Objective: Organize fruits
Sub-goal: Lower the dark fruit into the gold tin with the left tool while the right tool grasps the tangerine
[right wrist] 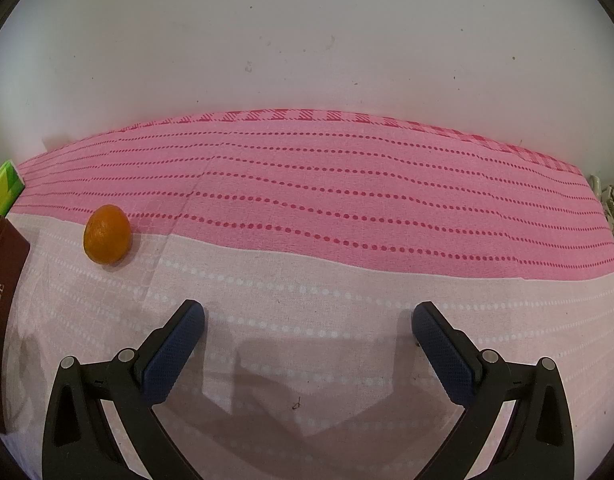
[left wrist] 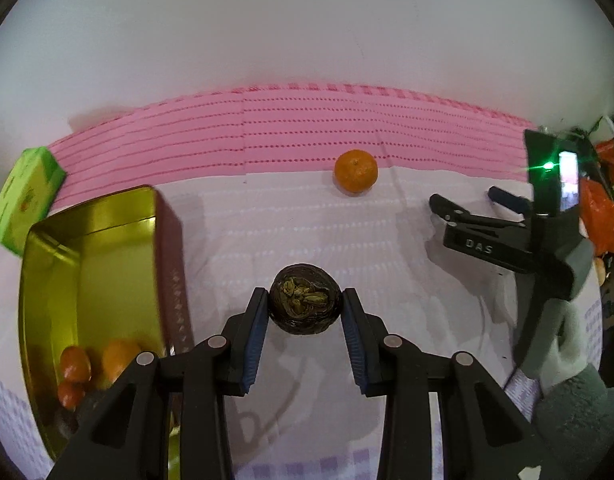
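My left gripper (left wrist: 305,306) is shut on a dark wrinkled fruit (left wrist: 305,300) and holds it just above the pale cloth, right of a gold tin (left wrist: 87,256). The tin holds several small orange fruits (left wrist: 77,364) at its near end. A loose orange (left wrist: 355,171) lies farther back on the cloth; it also shows in the right wrist view (right wrist: 107,234). My right gripper (right wrist: 308,318) is open and empty over the cloth; it shows at the right of the left wrist view (left wrist: 463,200).
A green box (left wrist: 25,196) stands behind the tin at the far left. A pink dotted cloth (right wrist: 347,184) covers the back of the table against a white wall. Orange clutter (left wrist: 603,216) sits at the far right edge.
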Demonstrator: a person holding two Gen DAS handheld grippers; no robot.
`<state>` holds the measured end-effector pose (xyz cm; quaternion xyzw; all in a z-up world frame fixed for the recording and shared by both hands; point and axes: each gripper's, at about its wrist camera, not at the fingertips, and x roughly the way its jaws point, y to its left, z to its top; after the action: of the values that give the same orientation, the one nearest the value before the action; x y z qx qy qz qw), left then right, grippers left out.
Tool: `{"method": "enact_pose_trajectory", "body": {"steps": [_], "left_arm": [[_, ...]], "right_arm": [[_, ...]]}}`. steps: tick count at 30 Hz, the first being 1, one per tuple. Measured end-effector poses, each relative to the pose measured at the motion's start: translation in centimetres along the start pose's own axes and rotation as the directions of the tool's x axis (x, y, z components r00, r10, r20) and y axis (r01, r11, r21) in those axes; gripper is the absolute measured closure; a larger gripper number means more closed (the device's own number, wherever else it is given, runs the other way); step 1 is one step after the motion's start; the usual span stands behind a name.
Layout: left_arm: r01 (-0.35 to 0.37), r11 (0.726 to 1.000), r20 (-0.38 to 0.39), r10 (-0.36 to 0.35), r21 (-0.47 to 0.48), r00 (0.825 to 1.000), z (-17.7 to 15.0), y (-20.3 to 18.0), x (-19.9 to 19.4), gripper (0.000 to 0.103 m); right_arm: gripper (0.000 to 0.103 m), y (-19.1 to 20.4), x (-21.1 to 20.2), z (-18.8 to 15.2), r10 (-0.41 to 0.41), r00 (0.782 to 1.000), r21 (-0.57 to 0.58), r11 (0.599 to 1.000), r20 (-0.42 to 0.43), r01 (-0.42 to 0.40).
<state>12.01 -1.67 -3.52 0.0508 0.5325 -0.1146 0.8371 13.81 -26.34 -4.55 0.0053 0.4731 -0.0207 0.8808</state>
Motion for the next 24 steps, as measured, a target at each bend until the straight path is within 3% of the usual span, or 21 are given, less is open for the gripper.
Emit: {"method": "enact_pose_trajectory", "body": {"steps": [5, 13, 24], "left_arm": [[0.002, 0.999, 0.035, 0.000, -0.040, 0.999, -1.1, 1.3, -2.3, 0.070], [-0.050, 0.988, 0.080, 0.062, -0.146, 0.995, -2.5, 5.6, -5.4, 0.070], [-0.154, 0.949, 0.039, 0.172, -0.276, 0.984, -4.4, 13.1, -5.3, 0.070]], "right_arm": [[0.000, 0.0, 0.0, 0.1, 0.000, 1.000, 0.000, 1.000, 0.000, 0.000], [0.000, 0.1, 0.0, 0.1, 0.000, 1.000, 0.000, 1.000, -0.001, 0.000], [0.000, 0.1, 0.0, 0.1, 0.000, 1.000, 0.000, 1.000, -0.001, 0.000]]}}
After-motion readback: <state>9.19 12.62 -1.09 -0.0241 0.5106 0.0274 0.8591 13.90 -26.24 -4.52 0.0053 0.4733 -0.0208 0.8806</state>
